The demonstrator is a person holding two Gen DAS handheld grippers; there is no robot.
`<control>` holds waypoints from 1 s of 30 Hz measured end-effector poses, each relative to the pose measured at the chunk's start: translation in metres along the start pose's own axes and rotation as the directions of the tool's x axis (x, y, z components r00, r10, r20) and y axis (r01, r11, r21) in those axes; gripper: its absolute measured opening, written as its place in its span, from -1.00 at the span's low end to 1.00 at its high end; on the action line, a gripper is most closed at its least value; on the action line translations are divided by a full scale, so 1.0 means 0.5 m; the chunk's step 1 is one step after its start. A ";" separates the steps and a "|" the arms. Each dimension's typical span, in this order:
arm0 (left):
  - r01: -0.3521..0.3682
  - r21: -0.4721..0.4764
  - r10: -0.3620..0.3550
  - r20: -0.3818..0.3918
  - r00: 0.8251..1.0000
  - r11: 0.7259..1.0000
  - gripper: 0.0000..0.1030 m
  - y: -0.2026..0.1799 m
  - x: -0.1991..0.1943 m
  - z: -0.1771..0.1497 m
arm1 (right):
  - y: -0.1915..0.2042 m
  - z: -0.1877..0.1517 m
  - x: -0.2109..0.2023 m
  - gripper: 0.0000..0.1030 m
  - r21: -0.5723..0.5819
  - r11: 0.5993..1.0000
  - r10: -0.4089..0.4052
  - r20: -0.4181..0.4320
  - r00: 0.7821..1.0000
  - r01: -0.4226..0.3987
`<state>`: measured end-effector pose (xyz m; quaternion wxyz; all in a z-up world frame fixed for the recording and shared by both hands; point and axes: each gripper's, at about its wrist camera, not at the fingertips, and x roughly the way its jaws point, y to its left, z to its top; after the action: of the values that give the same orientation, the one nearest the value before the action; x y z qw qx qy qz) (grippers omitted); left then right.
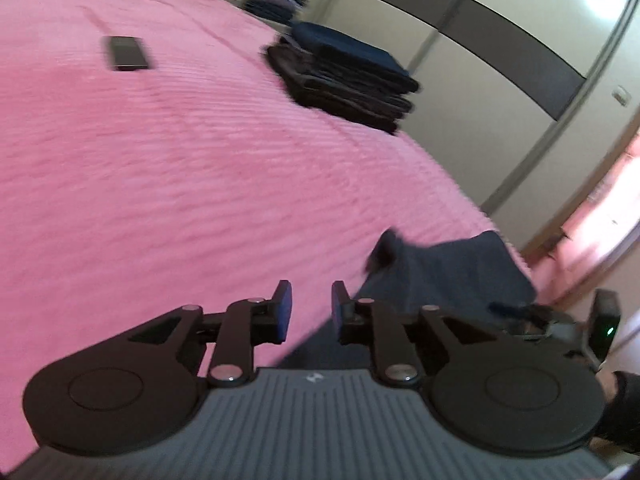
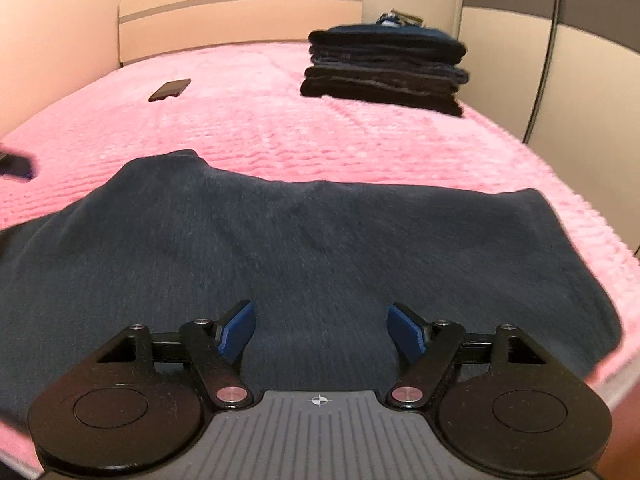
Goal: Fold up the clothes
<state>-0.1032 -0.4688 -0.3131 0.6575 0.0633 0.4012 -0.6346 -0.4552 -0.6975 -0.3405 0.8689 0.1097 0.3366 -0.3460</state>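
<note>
Left wrist view: our left gripper point(image 1: 311, 312) sits low centre w/ a small gap between the pads and nothing in it; it hangs over bare pink cover point(image 1: 180, 168). The dark garment point(image 1: 448, 272) lies lower right of frame, one corner flipped up. At the far right edge we see part of the right gripper point(image 1: 600, 324) and a dark sleeve. A stack point(image 1: 344, 76) of folded dark clothes sits upper centre near the bed's edge, a flat dark phone-like thing point(image 1: 128, 53) upper left. Wardrobe doors point(image 1: 500, 60) w/ a grey band fill the upper right. Frame is blurred, so fine detail is lost.

Right wrist view: our right gripper point(image 2: 320, 330) has jaws wide apart, empty, poised just above the garment point(image 2: 320, 240), which spreads across the lower half of frame, roughly flat. Stack point(image 2: 384, 74) upper right, phone-like thing point(image 2: 170, 89) upper left, pale headboard point(image 2: 240, 24) behind.

Step, as we judge it: mid-fold on this piece, w/ neither gripper holding cloth. Next move prob. needs both to pinch an edge or corner each and carry it over evenly; the plush cover may drag the fabric, so lift clear before folding.
</note>
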 end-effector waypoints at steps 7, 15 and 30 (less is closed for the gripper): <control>-0.353 -0.130 0.364 0.073 0.928 0.926 -0.52 0.017 -0.279 -0.215 | 0.047 -0.059 -0.146 0.54 0.007 0.998 0.055 0.060 0.997 -0.055; -0.464 -0.479 0.577 0.113 0.809 0.745 -0.52 0.130 -0.553 -0.423 | 0.199 -0.068 -0.234 0.67 -0.097 0.970 0.235 0.124 0.964 -0.224; 0.138 -0.900 0.477 0.343 0.809 0.413 -0.21 0.291 -0.583 -0.572 | 0.423 0.000 -0.214 0.68 -0.255 0.902 0.388 0.128 0.913 -0.348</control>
<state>-0.0651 -0.0439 -0.3896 0.7368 -0.4396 0.4565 -0.2355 -0.3694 -0.4851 -0.2786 0.9516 0.0407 0.2692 -0.1427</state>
